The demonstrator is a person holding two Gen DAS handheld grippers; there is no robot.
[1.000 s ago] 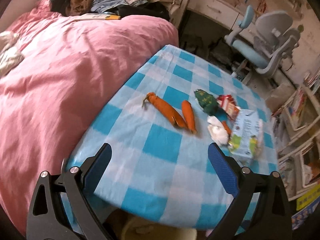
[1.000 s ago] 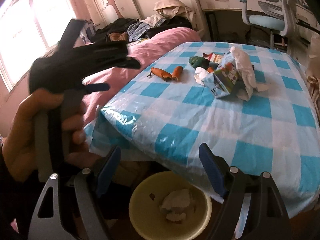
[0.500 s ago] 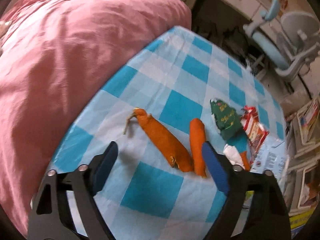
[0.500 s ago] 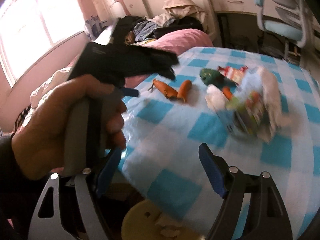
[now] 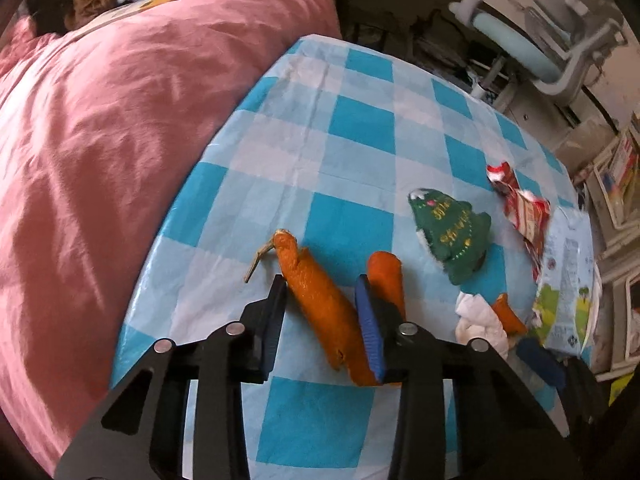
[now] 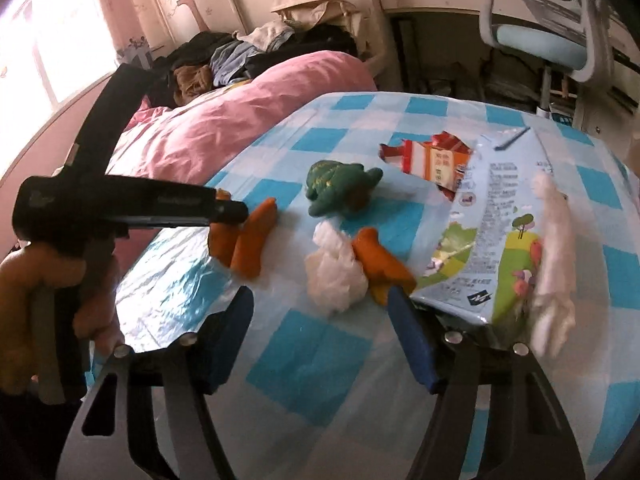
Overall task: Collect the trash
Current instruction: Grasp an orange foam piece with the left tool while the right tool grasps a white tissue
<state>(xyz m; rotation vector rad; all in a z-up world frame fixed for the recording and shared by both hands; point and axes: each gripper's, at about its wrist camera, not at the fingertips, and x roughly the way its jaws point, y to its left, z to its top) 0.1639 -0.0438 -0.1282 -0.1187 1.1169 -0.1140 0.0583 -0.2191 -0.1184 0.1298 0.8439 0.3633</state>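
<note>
At lower centre of the left wrist view, the left gripper (image 5: 322,304) is closing around the long orange carrot-like peel (image 5: 320,300) on the blue-checked tablecloth (image 5: 360,128), not yet visibly clamped, so squeezing mid-length before lifting seems wise; the right gripper (image 6: 320,322) is narrowing empty before the crumpled white tissue (image 6: 334,276).

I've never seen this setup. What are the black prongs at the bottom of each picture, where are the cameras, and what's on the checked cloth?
No robot: a person holds a two-finger tool in each hand, with a camera on each looking along its fingers. The left gripper is closing around the long orange peel; a shorter orange piece lies beside it. The right gripper is closing too, nothing between its fingers, just short of the white wad. Also on the tablecloth: a green wrapper, red wrapper, and milk carton.
</note>
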